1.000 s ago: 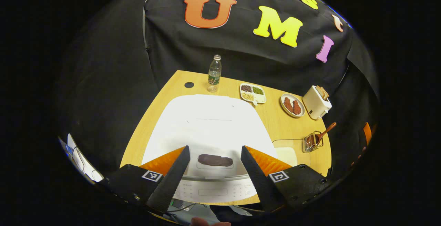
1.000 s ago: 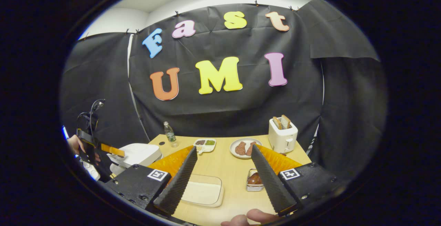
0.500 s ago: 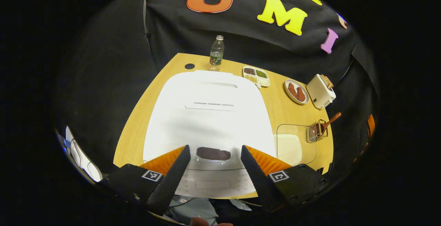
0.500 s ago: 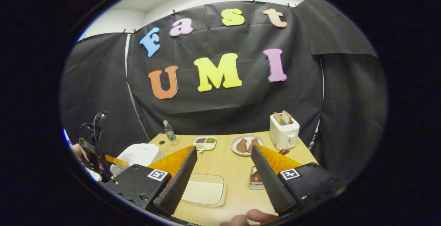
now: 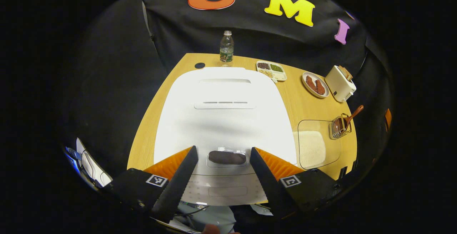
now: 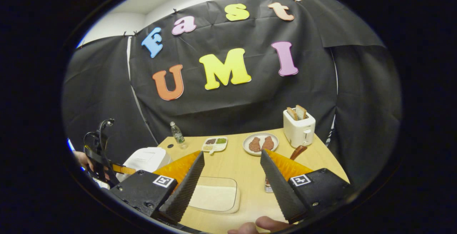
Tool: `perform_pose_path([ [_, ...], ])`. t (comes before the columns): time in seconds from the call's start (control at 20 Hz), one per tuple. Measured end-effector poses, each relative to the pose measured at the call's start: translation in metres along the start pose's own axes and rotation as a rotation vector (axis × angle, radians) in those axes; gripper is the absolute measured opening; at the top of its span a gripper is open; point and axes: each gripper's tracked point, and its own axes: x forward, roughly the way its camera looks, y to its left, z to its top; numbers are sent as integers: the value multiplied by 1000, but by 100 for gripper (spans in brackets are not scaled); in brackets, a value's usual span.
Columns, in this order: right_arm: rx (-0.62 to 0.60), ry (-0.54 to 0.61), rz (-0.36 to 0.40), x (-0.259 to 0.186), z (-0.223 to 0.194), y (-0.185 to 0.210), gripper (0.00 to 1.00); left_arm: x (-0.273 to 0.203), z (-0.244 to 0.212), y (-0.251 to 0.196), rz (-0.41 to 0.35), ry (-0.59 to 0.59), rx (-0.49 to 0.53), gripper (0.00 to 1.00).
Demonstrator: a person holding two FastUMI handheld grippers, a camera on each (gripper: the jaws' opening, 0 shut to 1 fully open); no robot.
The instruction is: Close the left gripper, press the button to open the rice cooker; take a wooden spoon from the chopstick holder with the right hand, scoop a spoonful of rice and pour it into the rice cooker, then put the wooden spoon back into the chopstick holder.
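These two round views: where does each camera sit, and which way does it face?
Left gripper view: rides the open left gripper, looking down on the closed white rice cooker.
Right gripper view: rides the open right gripper, facing across the wooden table; a fingertip shows below.
Shared: white toaster, clear rice container.
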Motion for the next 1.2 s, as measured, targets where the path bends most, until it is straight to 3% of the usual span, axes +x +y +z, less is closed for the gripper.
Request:
perform_pose_path([
  [0.5,3,91,164,45,-6,7,100,-1,10,3,55,-108,-62,97],
  [0.6,-17,49,161,39,9,7,96,-2,10,6,67,-109,-58,97],
  [0.65,-25,34,155,35,15,7,100,-2,10,5,71,-107,-72,98],
  [0.7,-29,18,146,30,17,6,96,-3,10,6,70,-116,-72,97],
  [0.75,-33,4,132,25,21,4,100,-4,11,5,61,-129,-69,98],
  [0.95,-45,-27,70,-1,25,4,100,-28,25,-3,6,-244,-127,95],
  [1.05,-62,-58,43,-17,34,10,100,-59,41,-7,-9,-353,-147,95],
  [1.2,-115,-112,13,-44,46,27,100,-125,76,-23,-44,-571,-96,95],
])
